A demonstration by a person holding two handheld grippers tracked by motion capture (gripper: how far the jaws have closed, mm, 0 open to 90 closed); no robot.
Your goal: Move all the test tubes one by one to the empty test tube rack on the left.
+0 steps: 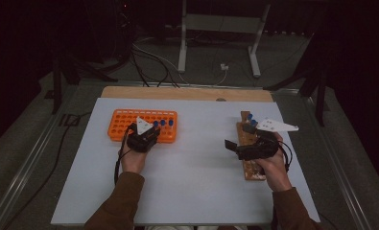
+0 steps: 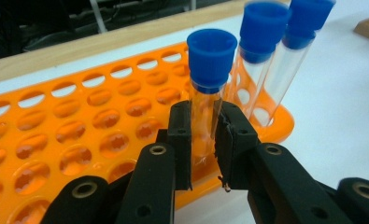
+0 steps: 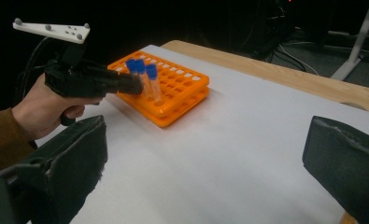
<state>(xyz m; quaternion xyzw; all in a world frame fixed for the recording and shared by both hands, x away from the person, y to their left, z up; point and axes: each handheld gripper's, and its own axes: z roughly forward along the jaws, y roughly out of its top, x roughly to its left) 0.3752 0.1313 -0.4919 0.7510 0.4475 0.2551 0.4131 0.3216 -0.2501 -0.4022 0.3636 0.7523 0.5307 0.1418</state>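
Left gripper [image 2: 204,140] clamps the clear, blue-capped test tube [image 2: 209,84], upright at the near edge of the orange plastic tube rack [image 2: 70,126]. Right gripper [image 3: 205,177] gapes wide over the white tabletop [image 3: 247,140], holding nothing.

Both grippers were black; the left gripper [image 1: 148,135] and right gripper [image 1: 236,138] each carried a white three-cornered plate and a trailing black cable. Brown sleeves [image 1: 117,203] covered the forearms.

tubes [image 2: 210,84] in rack [image 1: 124,125]; rack left | wooden holder [image 1: 249,165] right
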